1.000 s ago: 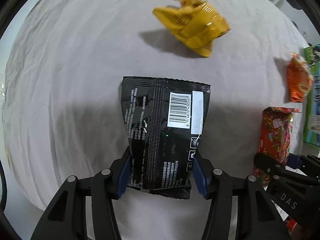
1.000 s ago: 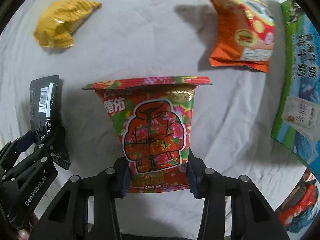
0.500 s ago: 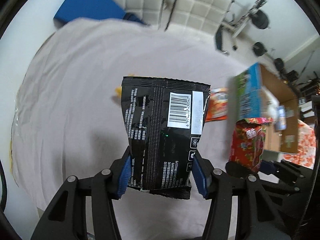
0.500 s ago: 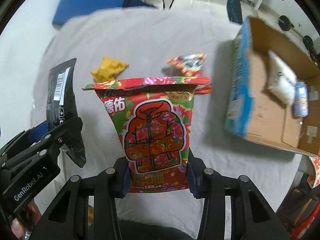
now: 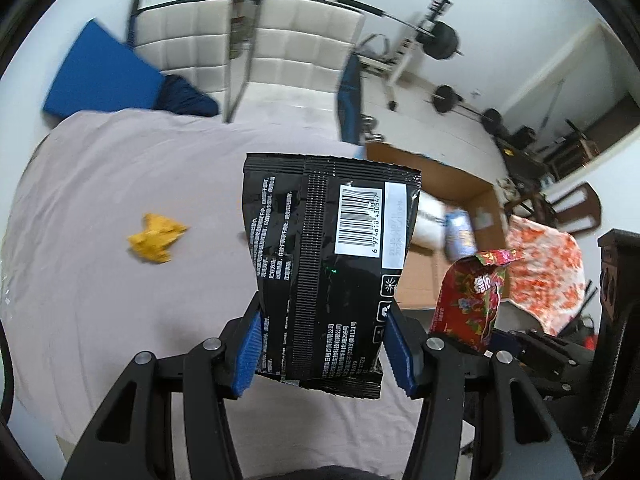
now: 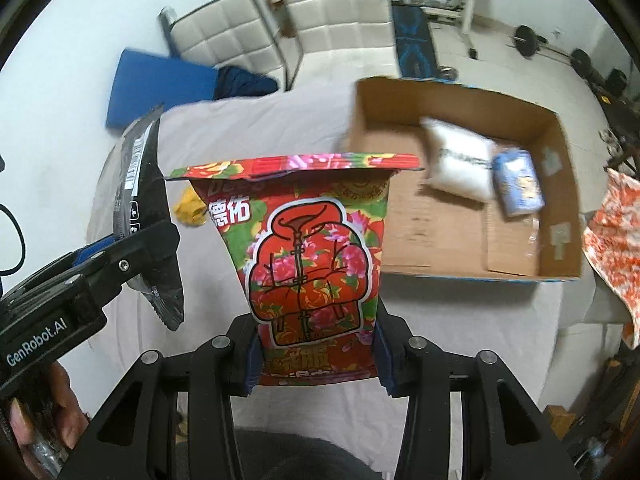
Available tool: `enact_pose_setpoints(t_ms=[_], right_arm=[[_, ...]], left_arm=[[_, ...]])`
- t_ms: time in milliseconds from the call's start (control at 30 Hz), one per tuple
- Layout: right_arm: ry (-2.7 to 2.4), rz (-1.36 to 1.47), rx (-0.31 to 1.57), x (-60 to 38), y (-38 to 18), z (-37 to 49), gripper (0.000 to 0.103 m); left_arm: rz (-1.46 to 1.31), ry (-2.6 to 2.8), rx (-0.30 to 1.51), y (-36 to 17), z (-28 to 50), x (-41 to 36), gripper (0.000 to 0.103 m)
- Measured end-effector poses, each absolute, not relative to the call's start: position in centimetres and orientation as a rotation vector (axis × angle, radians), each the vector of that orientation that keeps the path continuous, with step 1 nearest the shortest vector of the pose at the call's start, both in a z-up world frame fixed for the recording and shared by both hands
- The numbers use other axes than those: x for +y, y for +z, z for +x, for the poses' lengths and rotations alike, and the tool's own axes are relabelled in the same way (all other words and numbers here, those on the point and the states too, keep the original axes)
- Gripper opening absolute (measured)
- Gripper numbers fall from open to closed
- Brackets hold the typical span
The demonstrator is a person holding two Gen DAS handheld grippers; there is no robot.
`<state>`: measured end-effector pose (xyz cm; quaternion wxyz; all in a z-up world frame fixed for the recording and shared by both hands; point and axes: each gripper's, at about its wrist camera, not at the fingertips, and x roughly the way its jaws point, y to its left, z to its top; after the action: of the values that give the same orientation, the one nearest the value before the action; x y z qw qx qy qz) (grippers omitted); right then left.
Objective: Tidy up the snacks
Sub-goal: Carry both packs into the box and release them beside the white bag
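Note:
My left gripper [image 5: 324,354] is shut on a black snack packet [image 5: 320,260] with a white barcode, held upright above the grey cloth. My right gripper [image 6: 316,364] is shut on a red flowered snack packet [image 6: 308,264], also raised. In the right wrist view the black packet [image 6: 148,208] and left gripper [image 6: 132,256] sit at the left. The flowered packet [image 5: 472,296] shows at the right of the left wrist view. An open cardboard box [image 6: 432,232] lies ahead right, holding a white bag [image 6: 460,160] and a blue packet [image 6: 518,184].
A crumpled yellow packet [image 5: 156,238] lies on the grey cloth-covered table [image 5: 120,300]. Two white padded chairs [image 5: 256,44], a blue mat [image 5: 100,76] and barbell weights [image 5: 440,40] stand beyond the table. An orange patterned cloth [image 6: 616,232] hangs at the right.
Both grippers have lifted and tilted up with their packets, so the room, chairs and open box now fill the view. The orange packet on the table has dropped out of sight.

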<state>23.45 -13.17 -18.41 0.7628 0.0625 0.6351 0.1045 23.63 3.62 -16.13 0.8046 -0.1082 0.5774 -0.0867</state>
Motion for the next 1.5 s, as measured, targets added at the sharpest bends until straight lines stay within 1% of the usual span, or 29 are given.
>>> enact_pose_setpoints(t_ms=[200, 333, 533, 833, 1067, 1300, 1500], right_arm=[[0.138, 0.186, 1.370, -21.8, -18.5, 25.0, 0.047], [0.086, 0.212, 1.391, -26.9, -20.6, 26.7, 0.047], [0.036, 0.240, 1.455, -33.0, -25.5, 29.6, 0.047], [0.013, 0.221, 1.575, -35.8, -32.8, 33.7, 0.047], [-0.005, 0.192, 1.655, -36.6, -37.0, 35.5, 0.047], [-0.015, 0.180, 1.710, -36.6, -38.9, 35.8, 0.048], [-0.014, 0.165, 1.725, -36.4, -39.3, 35.8, 0.049]], left_arm=[[-0.225, -0.265, 1.283, -16.6, 27.4, -2.9, 0.052], [-0.212, -0.268, 1.330, -17.6, 29.9, -6.6, 0.052], [-0.155, -0.208, 1.430, -22.7, 35.8, -10.6, 0.052], [-0.100, -0.125, 1.548, -29.8, 41.0, -13.2, 0.052], [-0.039, -0.110, 1.598, -32.8, 42.9, -14.5, 0.052], [-0.009, -0.110, 1.630, -34.8, 43.9, -14.9, 0.053], [-0.022, -0.108, 1.637, -34.9, 44.1, -14.9, 0.055]])
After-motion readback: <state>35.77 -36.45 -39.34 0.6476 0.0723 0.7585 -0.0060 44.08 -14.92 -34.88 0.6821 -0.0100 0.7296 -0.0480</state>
